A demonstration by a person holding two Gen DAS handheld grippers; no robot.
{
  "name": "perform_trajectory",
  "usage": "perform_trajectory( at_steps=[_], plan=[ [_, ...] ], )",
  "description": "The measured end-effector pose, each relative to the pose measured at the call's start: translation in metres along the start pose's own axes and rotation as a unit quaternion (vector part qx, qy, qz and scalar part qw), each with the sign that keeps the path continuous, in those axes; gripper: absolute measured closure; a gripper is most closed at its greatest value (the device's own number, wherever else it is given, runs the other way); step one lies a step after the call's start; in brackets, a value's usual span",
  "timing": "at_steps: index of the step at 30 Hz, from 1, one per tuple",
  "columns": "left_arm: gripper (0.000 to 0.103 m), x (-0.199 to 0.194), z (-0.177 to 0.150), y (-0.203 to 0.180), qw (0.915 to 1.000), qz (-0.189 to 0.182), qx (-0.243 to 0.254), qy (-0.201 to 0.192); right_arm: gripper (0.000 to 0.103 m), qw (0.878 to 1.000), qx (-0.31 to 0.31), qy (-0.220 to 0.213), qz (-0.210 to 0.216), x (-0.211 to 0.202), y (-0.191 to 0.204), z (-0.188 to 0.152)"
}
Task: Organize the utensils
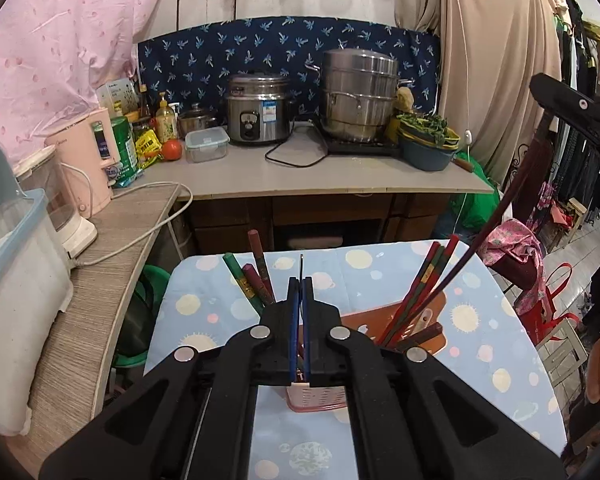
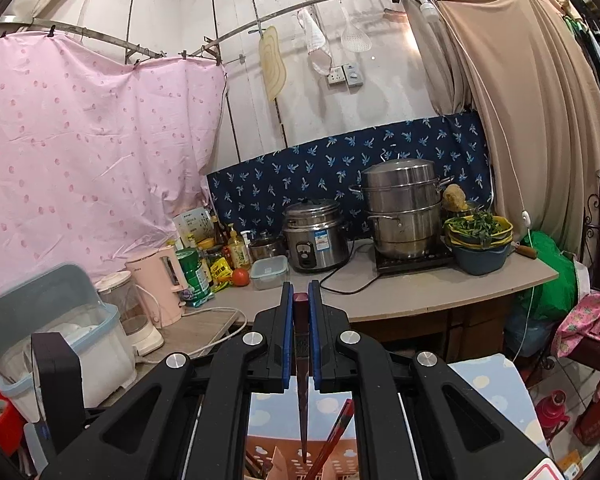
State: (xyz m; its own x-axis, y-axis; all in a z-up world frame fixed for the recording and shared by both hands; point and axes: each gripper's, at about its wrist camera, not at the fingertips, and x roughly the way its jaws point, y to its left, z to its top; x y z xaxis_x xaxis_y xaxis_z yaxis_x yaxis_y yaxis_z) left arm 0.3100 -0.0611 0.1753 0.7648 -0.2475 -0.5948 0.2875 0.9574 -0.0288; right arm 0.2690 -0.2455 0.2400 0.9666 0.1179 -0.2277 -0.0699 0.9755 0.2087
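Currently the right gripper (image 2: 301,300) is clamped near the thick square end of a dark red chopstick (image 2: 301,344), a light, rigid, smooth-lacquered rod hanging tip-down over the orange holder (image 2: 260,450), while the left gripper (image 1: 300,284) pinches a thin metal rod (image 1: 301,266).

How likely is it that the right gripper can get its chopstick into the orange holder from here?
Probably yes. The right gripper is shut on a dark red chopstick whose tip hangs over the orange holder; only the red and green chopsticks leaning in it crowd the opening.
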Motion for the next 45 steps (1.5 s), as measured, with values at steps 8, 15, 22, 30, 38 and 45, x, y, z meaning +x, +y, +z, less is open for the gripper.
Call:
perform_trajectory(
  at_steps=[8,15,22,30,38,45],
  plan=[
    [0.102,0.021,-0.009,0.001,0.9998,0.004,0.000,0.018,0.096,0.999,-0.003,0.034,-0.001,0.017,-0.002,-0.026],
    [0.102,0.032,-0.015,0.001,0.9995,0.011,0.001,0.028,0.096,0.999,-0.011,0.053,-0.003,0.024,-0.001,-0.038],
    [0.102,0.042,-0.020,0.003,0.9991,0.013,-0.003,0.040,0.096,0.998,-0.015,0.067,-0.006,0.031,0.000,-0.047],
    [0.081,0.043,-0.020,0.010,0.9992,0.016,-0.019,0.030,0.065,0.998,-0.018,0.062,-0.009,0.026,-0.002,-0.049],
    [0.067,0.033,-0.019,0.011,0.9992,0.028,-0.025,0.016,0.059,0.997,-0.022,0.068,-0.016,0.018,-0.007,-0.052],
    [0.059,0.017,-0.025,0.010,0.9991,0.036,-0.022,0.007,0.057,0.996,-0.016,0.086,-0.022,0.004,-0.012,-0.066]
  ],
)
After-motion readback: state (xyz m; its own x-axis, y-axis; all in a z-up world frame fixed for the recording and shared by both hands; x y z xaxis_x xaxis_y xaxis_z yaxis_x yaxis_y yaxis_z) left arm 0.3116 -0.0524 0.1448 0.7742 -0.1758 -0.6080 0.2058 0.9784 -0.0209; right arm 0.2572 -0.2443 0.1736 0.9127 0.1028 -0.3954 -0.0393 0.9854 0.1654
